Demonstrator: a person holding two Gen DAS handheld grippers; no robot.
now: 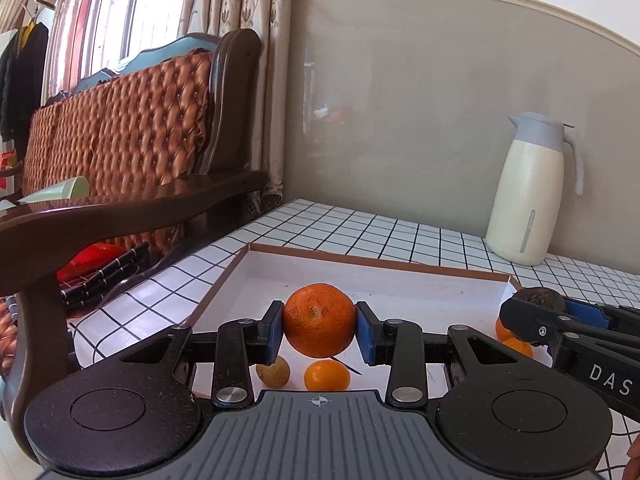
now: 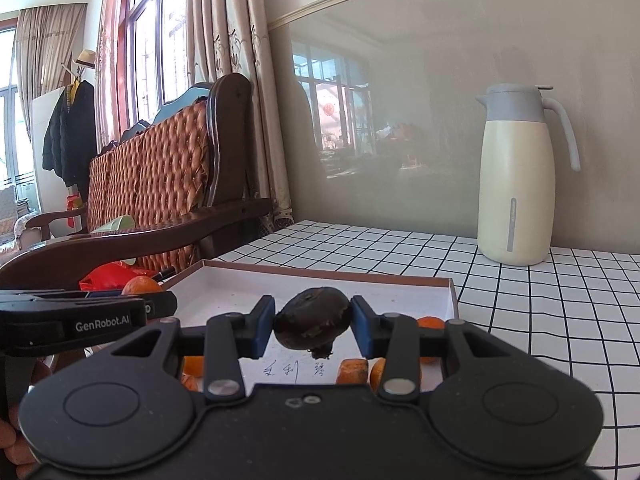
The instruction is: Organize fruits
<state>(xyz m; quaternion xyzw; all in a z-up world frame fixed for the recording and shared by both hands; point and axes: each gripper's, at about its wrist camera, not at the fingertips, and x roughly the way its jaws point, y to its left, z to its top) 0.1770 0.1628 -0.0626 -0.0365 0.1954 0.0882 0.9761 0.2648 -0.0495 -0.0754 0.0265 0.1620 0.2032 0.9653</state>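
My left gripper (image 1: 320, 330) is shut on a large orange (image 1: 319, 320), held above the near part of a shallow white box (image 1: 400, 286) with a brown rim. Under it lie a small orange (image 1: 327, 375) and a yellowish round fruit (image 1: 273, 370). My right gripper (image 2: 313, 326) is shut on a dark brown, wrinkled fruit (image 2: 313, 318), also over the box (image 2: 332, 284). Small oranges (image 2: 430, 323) and an orange piece (image 2: 352, 371) lie below it. In the left wrist view the right gripper (image 1: 538, 304) comes in from the right; the left gripper (image 2: 152, 302) shows at the left of the right wrist view.
A cream thermos jug (image 1: 528, 192) with a grey lid stands at the back right of the white grid-tiled table (image 1: 360, 228). A dark wooden sofa with a quilted orange back (image 1: 120, 128) is just left of the table. A person's fingers (image 2: 12, 428) show at the lower left.
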